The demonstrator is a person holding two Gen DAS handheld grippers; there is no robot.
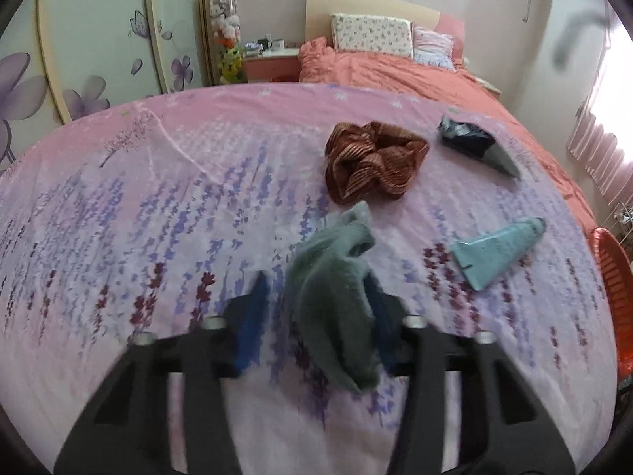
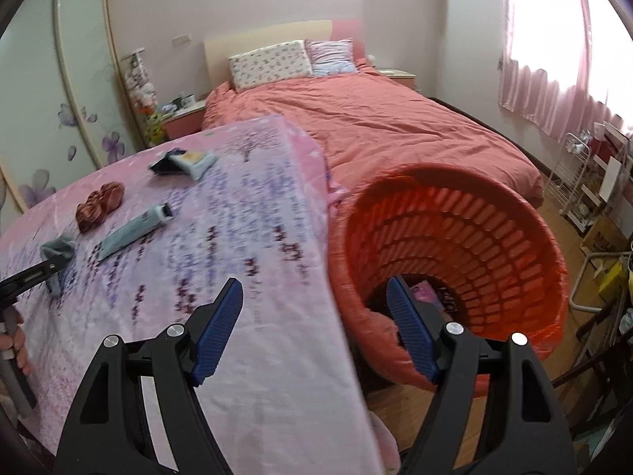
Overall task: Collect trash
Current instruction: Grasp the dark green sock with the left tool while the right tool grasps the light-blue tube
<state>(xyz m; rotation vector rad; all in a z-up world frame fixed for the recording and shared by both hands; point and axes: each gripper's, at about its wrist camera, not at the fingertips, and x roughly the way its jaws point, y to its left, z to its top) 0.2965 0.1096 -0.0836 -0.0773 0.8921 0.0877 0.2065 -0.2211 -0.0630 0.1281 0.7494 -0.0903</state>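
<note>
Straddling the grey-green cloth (image 1: 336, 297) with the left gripper (image 1: 316, 281), jaws partly open: cloth lying against one blue pad, a clear gap showing at the other, so not yet pinching it. Resting limp and crumpled on the table's flowered cover (image 1: 118, 217), near its front edge, with a blue tube (image 1: 498, 253), a brown crumpled wrapper (image 1: 376, 162) and a dark packet (image 1: 474, 146) waiting further back.

Holding the right gripper (image 2: 314, 283) wide open and empty, above the table edge and the rim of the orange basket (image 2: 455, 237) standing just beside the table.

Risking, probably, a pinch on only a loose fold, letting the cloth slide out on the way across. Risking also catching the cover along with the cloth and dragging the other items. Possibly draping the cloth over the basket rim rather than dropping it inside, if releasing short.
</note>
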